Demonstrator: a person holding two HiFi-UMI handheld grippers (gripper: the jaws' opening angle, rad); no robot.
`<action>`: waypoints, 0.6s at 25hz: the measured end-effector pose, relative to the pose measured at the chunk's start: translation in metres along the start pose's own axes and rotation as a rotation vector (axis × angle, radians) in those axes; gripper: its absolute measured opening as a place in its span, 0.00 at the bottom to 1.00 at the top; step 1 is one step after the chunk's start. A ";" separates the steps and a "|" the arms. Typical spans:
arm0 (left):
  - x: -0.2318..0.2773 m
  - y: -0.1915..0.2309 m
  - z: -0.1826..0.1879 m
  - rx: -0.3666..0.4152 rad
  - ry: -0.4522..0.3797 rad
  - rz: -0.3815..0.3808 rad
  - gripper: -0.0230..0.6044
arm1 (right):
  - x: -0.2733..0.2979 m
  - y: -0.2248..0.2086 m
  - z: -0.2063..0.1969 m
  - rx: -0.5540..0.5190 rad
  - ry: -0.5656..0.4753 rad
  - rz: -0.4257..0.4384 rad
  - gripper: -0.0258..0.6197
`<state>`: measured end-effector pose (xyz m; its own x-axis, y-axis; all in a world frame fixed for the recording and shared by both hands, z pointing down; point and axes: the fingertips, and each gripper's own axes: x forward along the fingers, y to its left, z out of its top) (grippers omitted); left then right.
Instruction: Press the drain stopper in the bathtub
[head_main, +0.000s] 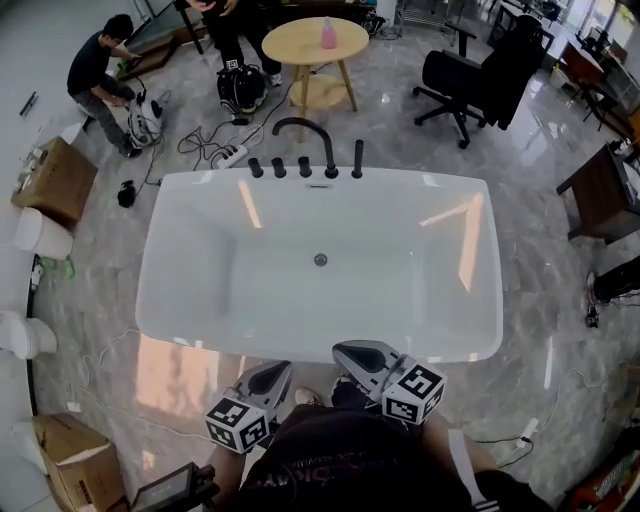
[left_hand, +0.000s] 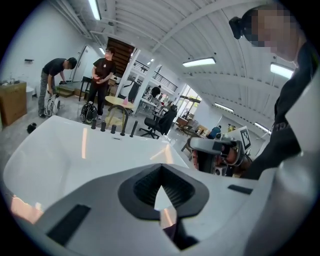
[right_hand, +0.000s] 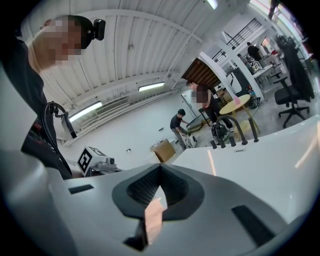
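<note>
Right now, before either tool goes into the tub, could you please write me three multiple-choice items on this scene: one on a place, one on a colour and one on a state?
1. Where is the drain stopper? A. on the tub's rim B. mid-floor of the bathtub C. on the room floor
2. What colour is the bottle on the round wooden table? A. green B. black C. pink
3. How are the left tool and right tool? A. both shut, at the tub's near side B. left pressing the stopper C. right open around the stopper
Key: B, the stopper sits mid-floor; C, the bottle is pink; A, each gripper view shows jaws together on nothing, away from the stopper.
</note>
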<state>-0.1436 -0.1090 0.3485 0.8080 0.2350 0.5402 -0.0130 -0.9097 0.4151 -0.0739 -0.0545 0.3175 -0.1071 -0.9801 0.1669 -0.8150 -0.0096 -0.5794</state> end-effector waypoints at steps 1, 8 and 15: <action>0.004 -0.001 0.001 -0.003 0.000 0.006 0.05 | -0.002 -0.004 0.000 0.005 0.002 0.003 0.06; 0.026 0.000 0.007 -0.003 0.003 0.016 0.05 | -0.013 -0.035 0.004 0.021 -0.008 -0.017 0.06; 0.034 0.011 0.016 0.013 0.040 -0.009 0.05 | -0.013 -0.045 0.009 0.054 -0.044 -0.065 0.06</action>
<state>-0.1072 -0.1167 0.3597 0.7841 0.2564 0.5651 0.0024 -0.9119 0.4104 -0.0312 -0.0434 0.3345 -0.0286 -0.9848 0.1711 -0.7876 -0.0832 -0.6105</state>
